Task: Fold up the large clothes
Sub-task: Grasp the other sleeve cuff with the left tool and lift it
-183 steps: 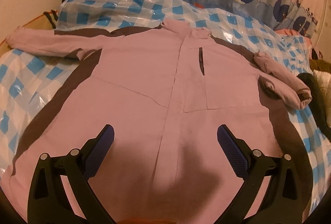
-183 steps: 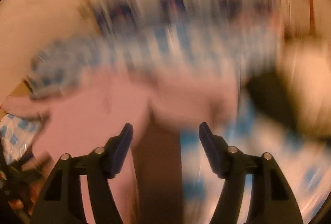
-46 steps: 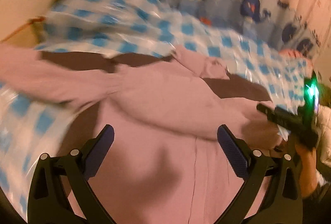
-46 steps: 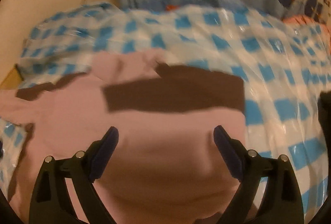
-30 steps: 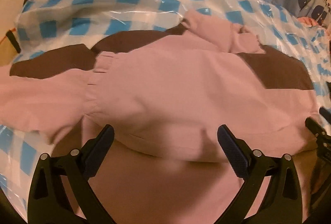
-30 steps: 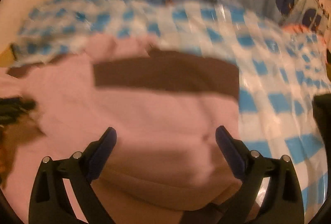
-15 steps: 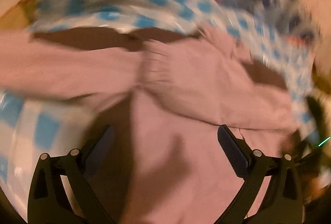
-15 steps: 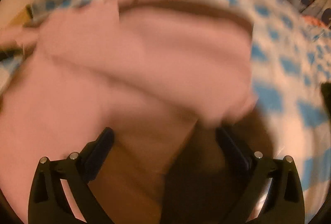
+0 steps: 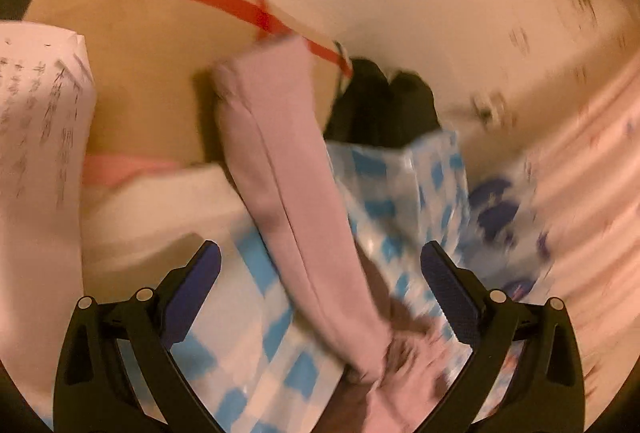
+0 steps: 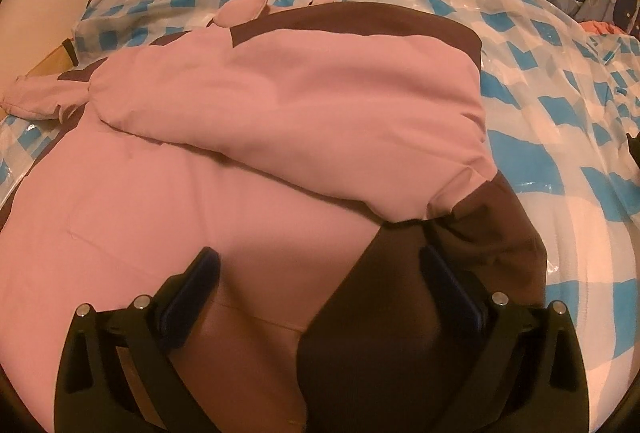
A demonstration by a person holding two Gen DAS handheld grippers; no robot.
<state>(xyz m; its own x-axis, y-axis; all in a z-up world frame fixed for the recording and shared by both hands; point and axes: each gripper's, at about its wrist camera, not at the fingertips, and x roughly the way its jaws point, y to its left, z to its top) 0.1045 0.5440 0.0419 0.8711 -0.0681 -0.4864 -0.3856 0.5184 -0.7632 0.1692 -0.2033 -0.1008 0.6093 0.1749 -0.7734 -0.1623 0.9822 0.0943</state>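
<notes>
Pink jacket [image 10: 248, 161] lies spread on the checked plastic sheet [image 10: 560, 137], one sleeve folded across its chest. My right gripper [image 10: 320, 285] hovers above its near part, jaws apart, empty. My left gripper [image 9: 320, 285], also apart, faces the other sleeve [image 9: 288, 169] at the sheet's edge.

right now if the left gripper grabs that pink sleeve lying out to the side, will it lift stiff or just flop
Probably flop: the pink sleeve lies limp and creased on the checkered sheet, sagging along its seam. It looks lightly padded, like the folded sleeve, so likely bulky yet light. The glossy sheet may let it slide when pulled.
</notes>
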